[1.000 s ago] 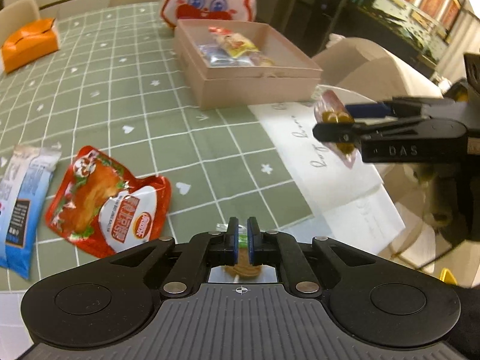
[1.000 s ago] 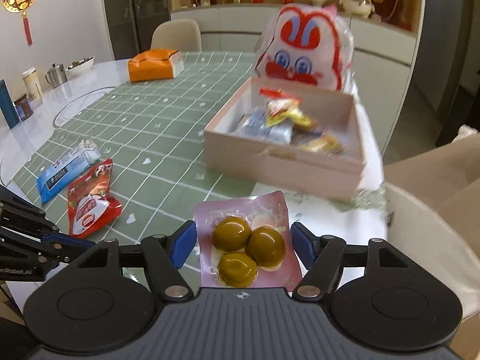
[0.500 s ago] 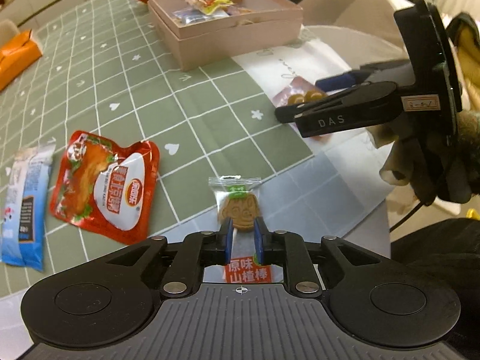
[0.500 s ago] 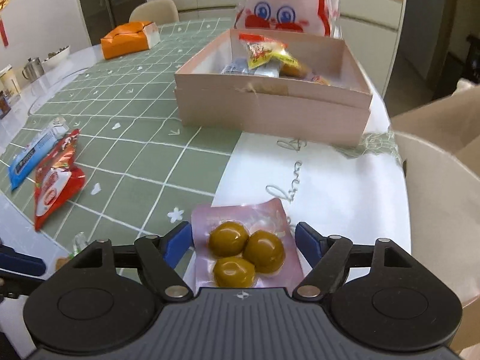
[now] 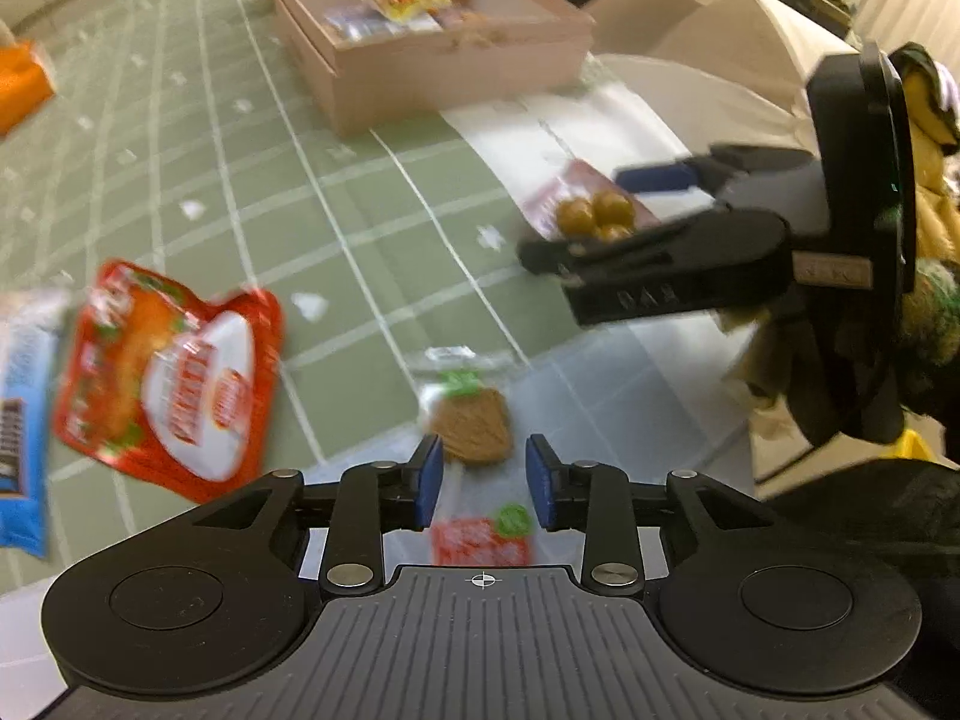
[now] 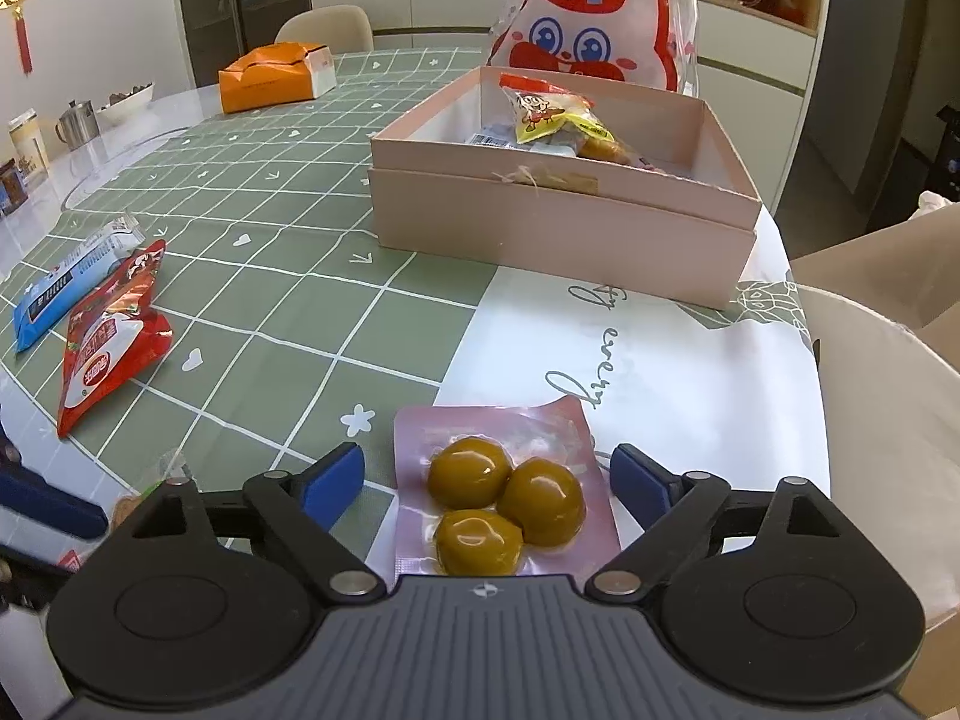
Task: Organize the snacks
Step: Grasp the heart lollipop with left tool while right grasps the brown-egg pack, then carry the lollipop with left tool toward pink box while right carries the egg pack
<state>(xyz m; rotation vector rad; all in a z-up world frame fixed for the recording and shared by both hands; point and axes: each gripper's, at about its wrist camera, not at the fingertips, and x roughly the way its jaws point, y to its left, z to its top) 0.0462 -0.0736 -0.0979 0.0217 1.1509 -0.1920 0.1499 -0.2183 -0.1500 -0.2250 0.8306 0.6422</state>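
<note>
My left gripper [image 5: 483, 483] is open. A clear-wrapped brown biscuit snack [image 5: 471, 429] lies on the table between its fingertips. My right gripper [image 6: 485, 480] is open around a pink pouch with three brown-green balls [image 6: 507, 495], which lies on the table; I cannot tell if the pads touch it. The pouch [image 5: 591, 210] and right gripper [image 5: 648, 222] also show in the left wrist view. A pink box [image 6: 558, 222] holding several snacks stands beyond. A red snack pouch [image 5: 168, 381] and a blue bar packet [image 5: 21, 414] lie at the left.
A green checked tablecloth [image 6: 270, 228] covers the table. A rabbit-shaped bag [image 6: 600, 18] stands behind the box. An orange tissue box [image 6: 276, 75] sits far back. Cups and a bowl [image 6: 78, 120] stand at the far left. A beige chair [image 6: 888, 378] is at right.
My left gripper has opened and let go of the biscuit snack, which now lies on the table. My right gripper came down and opened wider; the pink pouch now rests on the table.
</note>
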